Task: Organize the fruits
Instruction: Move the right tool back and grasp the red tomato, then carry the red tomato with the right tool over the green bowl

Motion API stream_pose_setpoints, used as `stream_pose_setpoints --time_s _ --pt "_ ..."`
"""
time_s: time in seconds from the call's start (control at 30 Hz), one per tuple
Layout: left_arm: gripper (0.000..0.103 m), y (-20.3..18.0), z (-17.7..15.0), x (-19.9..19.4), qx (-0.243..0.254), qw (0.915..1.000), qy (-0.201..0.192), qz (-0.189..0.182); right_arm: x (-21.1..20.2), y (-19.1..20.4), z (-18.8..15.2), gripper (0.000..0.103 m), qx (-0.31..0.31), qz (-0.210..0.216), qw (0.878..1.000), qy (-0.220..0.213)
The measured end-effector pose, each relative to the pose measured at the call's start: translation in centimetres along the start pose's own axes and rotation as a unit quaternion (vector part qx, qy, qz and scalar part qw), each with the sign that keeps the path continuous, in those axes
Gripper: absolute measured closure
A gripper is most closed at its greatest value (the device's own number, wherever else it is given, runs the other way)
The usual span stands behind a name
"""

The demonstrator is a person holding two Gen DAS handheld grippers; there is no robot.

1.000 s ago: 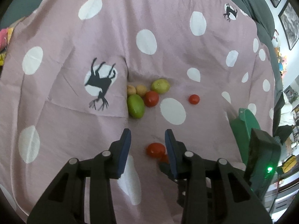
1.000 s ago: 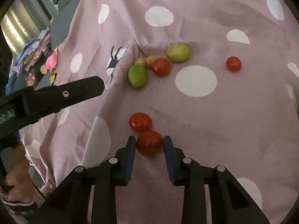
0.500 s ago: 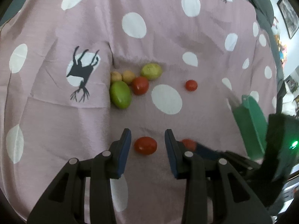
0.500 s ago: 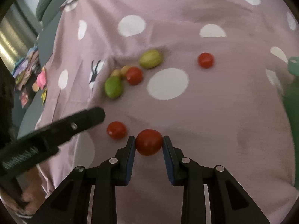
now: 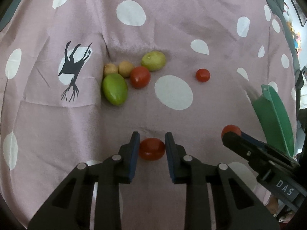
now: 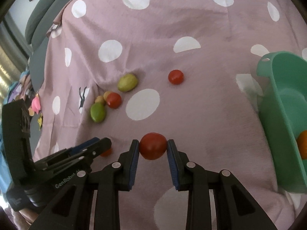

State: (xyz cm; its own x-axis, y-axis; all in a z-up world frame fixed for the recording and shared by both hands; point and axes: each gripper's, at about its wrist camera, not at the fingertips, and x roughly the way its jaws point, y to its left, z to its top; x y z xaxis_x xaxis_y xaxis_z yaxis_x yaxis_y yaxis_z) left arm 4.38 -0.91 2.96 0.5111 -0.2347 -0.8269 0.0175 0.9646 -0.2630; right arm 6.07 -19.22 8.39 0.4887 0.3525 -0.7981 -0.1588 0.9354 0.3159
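Note:
My right gripper (image 6: 153, 146) is shut on a red tomato (image 6: 153, 145) and holds it above the pink cloth, left of the green bowl (image 6: 276, 115). My left gripper (image 5: 152, 147) has its jaws against both sides of a second red tomato (image 5: 152, 149) that lies on the cloth. A cluster lies further off: a green mango (image 5: 114, 89), a red tomato (image 5: 140, 76), two small tan fruits (image 5: 125, 68) and a yellow-green fruit (image 5: 153, 60). A small red tomato (image 5: 203, 75) lies alone to the right. An orange fruit (image 6: 303, 143) is in the bowl.
The pink cloth with white dots (image 5: 172, 28) covers a bed, with folds near the fruit cluster. Grey bedding (image 6: 48, 13) and colourful clutter (image 6: 34, 103) lie past its left edge. The right gripper's fingers (image 5: 249, 151) show at the right of the left wrist view.
My right gripper has lifted its tomato and carried it right toward the green bowl. My left gripper has moved forward around the second tomato and closed onto it.

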Motion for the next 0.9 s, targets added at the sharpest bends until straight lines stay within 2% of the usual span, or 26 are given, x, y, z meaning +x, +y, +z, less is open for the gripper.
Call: stream_pose_setpoints --time_s 0.27,0.47,0.63,0.9 --pt "0.075 0.0 0.0 0.4 -0.011 0.9999 -0.004 0.003 0.1 0.1 0.0 0.071 -0.001 -0.002 1.0 0.003" --pt "0.072 0.0 -0.2 0.5 -0.011 0.9999 -0.004 0.01 1.1 0.2 -0.3 0.071 -0.007 -0.024 1.0 0.018" --pt "0.072 -0.5 -0.3 0.7 0.005 0.9995 -0.005 0.029 1.7 0.3 -0.5 0.071 -0.01 -0.035 0.999 0.027" --pt "0.074 -0.5 -0.2 0.8 0.003 0.9994 -0.008 0.034 2.3 0.1 -0.8 0.071 -0.014 -0.05 0.998 0.035"
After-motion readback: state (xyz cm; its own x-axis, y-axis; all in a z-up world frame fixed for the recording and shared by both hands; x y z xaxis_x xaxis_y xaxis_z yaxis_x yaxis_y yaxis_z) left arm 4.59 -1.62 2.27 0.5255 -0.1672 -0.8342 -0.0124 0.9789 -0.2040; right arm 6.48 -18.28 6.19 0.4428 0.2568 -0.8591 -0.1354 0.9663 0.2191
